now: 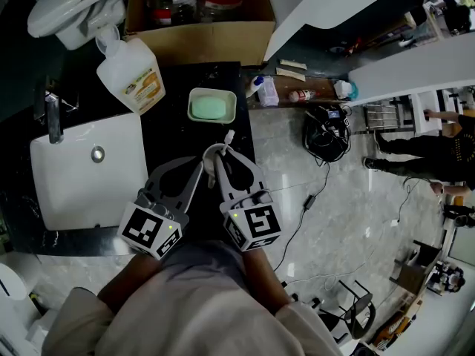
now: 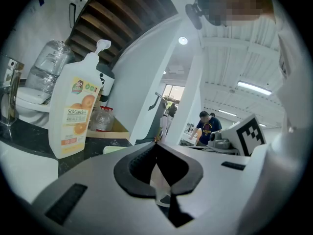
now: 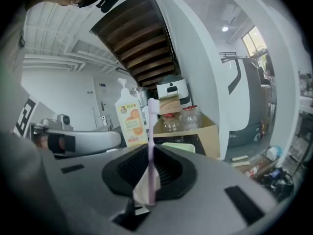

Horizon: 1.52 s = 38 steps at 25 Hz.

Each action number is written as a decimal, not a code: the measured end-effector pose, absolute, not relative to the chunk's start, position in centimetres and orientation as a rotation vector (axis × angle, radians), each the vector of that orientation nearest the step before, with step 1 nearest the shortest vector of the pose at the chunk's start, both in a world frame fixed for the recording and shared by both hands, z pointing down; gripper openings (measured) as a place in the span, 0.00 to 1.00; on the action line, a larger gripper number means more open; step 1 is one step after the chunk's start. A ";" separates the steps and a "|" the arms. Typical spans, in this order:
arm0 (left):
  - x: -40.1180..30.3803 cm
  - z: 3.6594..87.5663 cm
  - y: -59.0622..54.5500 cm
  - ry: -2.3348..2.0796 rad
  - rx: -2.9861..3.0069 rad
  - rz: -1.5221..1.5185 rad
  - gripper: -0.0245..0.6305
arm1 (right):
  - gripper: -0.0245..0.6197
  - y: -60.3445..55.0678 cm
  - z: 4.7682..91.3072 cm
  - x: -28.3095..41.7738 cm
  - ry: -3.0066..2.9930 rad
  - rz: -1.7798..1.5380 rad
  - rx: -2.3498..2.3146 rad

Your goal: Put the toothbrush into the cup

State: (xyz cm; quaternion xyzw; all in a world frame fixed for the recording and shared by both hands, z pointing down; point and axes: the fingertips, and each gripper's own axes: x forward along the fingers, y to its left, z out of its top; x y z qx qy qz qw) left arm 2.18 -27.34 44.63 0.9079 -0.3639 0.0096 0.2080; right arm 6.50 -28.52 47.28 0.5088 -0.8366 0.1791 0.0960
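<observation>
right gripper clamped on toothbrush | upright | orange-labelled bottle behind, perhaps soap

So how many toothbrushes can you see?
1. The toothbrush stands upright, pinched in the jaws of the right gripper. More could be hidden inside the cardboard box, which I can't see into fully.
</observation>
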 end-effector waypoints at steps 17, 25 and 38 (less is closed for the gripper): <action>2.3 44.6 -27.1 -1.003 2.522 0.021 0.05 | 0.11 -28.4 47.5 6.4 -2.475 0.538 1.494; 2.3 44.5 -27.0 -1.001 2.522 0.017 0.05 | 0.11 -28.2 47.3 6.4 -2.477 0.535 1.492; 2.6 43.9 -26.4 -0.989 2.543 0.008 0.05 | 0.11 -27.2 45.7 6.9 -2.505 0.495 1.535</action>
